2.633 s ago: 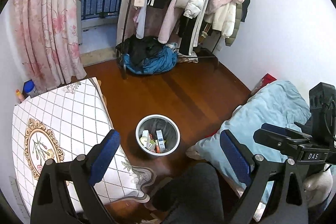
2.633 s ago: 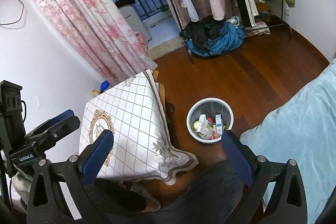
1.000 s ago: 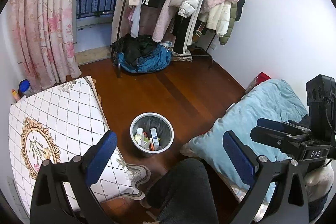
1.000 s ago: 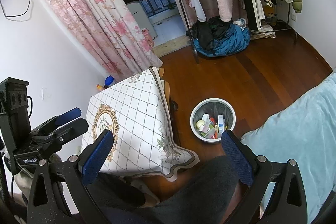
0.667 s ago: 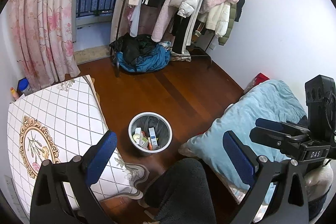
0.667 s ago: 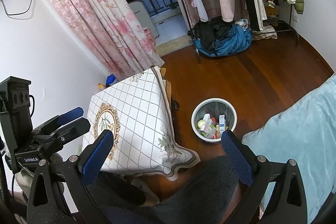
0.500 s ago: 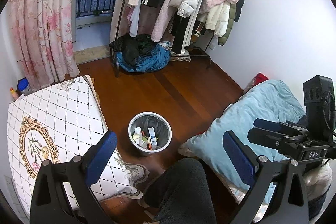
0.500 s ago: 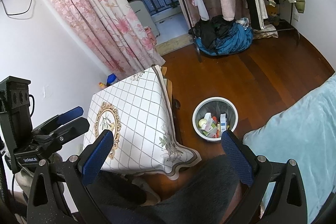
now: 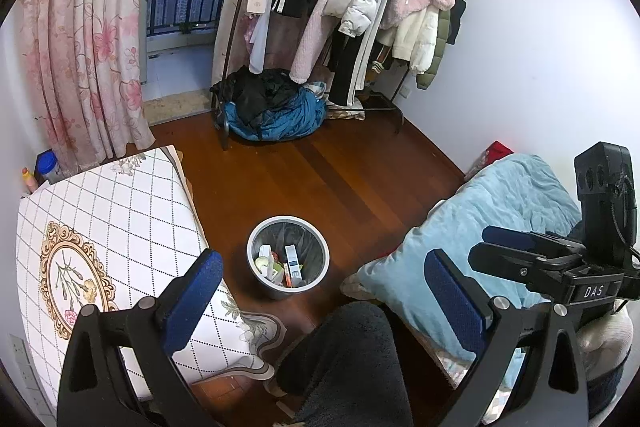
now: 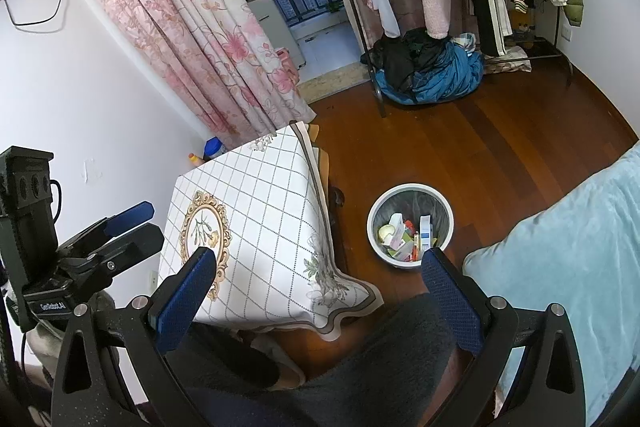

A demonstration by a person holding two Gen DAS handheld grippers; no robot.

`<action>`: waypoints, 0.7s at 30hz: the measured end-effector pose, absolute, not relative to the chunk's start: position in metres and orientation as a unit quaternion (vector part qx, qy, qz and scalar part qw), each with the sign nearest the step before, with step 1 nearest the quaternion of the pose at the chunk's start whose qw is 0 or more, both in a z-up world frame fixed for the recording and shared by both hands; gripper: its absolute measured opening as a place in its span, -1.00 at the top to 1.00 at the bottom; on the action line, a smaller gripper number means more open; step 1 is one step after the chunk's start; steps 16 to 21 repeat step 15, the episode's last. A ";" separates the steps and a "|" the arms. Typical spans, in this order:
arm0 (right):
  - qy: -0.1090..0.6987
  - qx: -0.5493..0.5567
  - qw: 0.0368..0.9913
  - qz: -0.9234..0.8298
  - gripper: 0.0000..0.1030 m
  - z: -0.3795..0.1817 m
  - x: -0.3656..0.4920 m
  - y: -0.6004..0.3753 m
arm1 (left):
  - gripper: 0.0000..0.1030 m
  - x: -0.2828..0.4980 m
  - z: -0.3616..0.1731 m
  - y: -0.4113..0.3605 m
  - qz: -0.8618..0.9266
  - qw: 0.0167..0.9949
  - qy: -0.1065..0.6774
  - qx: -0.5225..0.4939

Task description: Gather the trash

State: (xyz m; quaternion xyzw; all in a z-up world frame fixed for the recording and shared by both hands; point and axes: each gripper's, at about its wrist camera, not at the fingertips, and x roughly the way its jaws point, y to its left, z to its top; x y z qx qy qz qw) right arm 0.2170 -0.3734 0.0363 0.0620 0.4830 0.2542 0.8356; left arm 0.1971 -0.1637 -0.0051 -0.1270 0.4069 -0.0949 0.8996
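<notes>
Both my left hand-held gripper point(image 9: 320, 291) and right hand-held gripper point(image 10: 320, 279) released, empty; light, crushable trash point(image 9: 282, 265) sits in floor bin point(image 9: 256, 247) beside the surface point(image 9: 120, 211); pinch gently.

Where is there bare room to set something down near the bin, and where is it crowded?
Free: the tablecloth top left of the trash bin, and the wooden floor between the bin and the clothes pile. Crowded: the bin itself, and the floor under the clothes rack. Both the left gripper and the right gripper are open.
</notes>
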 end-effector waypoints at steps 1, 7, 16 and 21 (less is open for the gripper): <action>0.483 0.062 0.836 0.254 -1.00 0.036 0.217 -0.373 | -1.00 0.197 -0.005 -0.164 -0.095 0.900 0.407 -0.127; 0.483 0.062 0.836 0.254 -1.00 0.036 0.217 -0.372 | -1.00 0.197 -0.005 -0.164 -0.094 0.900 0.407 -0.127; 0.483 0.061 0.836 0.254 -1.00 0.037 0.216 -0.372 | -1.00 0.196 0.001 -0.164 -0.096 0.901 0.403 -0.128; 0.483 0.061 0.836 0.254 -1.00 0.037 0.216 -0.372 | -1.00 0.196 0.001 -0.164 -0.096 0.901 0.403 -0.128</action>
